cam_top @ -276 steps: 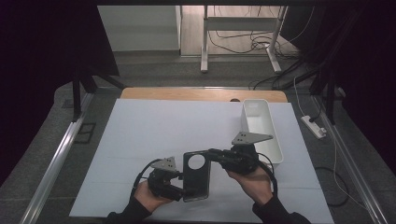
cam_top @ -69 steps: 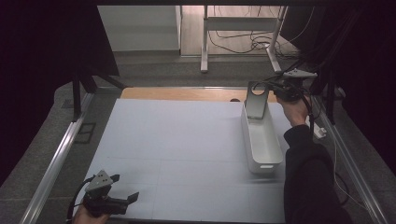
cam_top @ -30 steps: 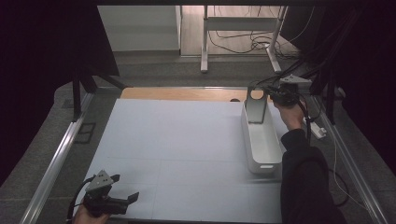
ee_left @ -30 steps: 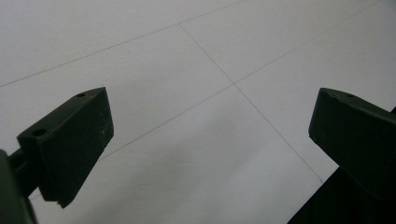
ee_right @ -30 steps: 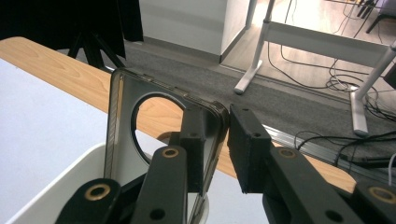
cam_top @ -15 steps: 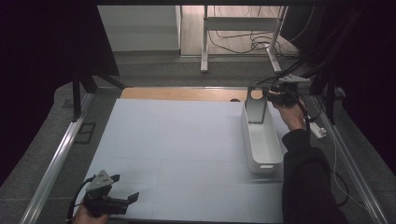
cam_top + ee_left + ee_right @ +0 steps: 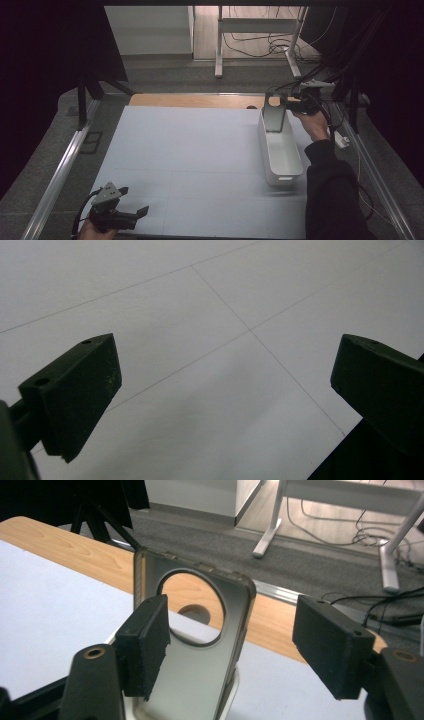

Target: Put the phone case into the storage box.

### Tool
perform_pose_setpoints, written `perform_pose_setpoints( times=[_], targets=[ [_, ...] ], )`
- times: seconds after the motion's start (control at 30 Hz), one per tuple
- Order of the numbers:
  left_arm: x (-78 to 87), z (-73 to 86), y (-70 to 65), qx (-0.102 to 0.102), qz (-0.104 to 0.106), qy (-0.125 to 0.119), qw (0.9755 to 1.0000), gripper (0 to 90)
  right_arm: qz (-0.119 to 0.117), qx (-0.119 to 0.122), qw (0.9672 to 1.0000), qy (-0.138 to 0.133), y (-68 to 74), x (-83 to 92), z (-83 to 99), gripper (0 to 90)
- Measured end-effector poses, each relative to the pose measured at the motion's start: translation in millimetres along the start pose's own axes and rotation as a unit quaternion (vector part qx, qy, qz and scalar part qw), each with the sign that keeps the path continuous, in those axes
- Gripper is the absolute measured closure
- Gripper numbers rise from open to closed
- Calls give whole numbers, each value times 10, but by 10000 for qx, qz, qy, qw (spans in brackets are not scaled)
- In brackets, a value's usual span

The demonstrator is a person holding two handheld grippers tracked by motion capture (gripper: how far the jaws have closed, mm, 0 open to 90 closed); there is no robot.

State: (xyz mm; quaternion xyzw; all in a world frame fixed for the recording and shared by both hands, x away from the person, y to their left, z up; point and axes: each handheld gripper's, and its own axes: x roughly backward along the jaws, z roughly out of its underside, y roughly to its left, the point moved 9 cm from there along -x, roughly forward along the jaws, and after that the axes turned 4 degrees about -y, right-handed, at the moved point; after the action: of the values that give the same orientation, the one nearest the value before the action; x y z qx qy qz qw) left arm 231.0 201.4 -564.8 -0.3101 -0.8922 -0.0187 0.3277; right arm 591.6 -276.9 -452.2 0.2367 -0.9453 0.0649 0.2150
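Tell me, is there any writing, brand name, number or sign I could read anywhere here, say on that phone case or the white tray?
No readable text in any view.
Phone case: plain, only a round cut-out, no lettering.
White tray: unmarked walls; a small slot at its near end, no label.
Right claw and left claw: bare black pads.
White table: only thin seam lines.
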Motion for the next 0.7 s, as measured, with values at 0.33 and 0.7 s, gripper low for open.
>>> perform_pose_setpoints(
  times=[0.33,0.7],
  targets=[
    [19,-7,5,40,25,-91,9999,0,-253,-163,9992,276,162,131,54,213],
    [46,-18,12,55,3,-220,9997,0,-517,-302,9967,550,374,322,197,154]
  ],
)
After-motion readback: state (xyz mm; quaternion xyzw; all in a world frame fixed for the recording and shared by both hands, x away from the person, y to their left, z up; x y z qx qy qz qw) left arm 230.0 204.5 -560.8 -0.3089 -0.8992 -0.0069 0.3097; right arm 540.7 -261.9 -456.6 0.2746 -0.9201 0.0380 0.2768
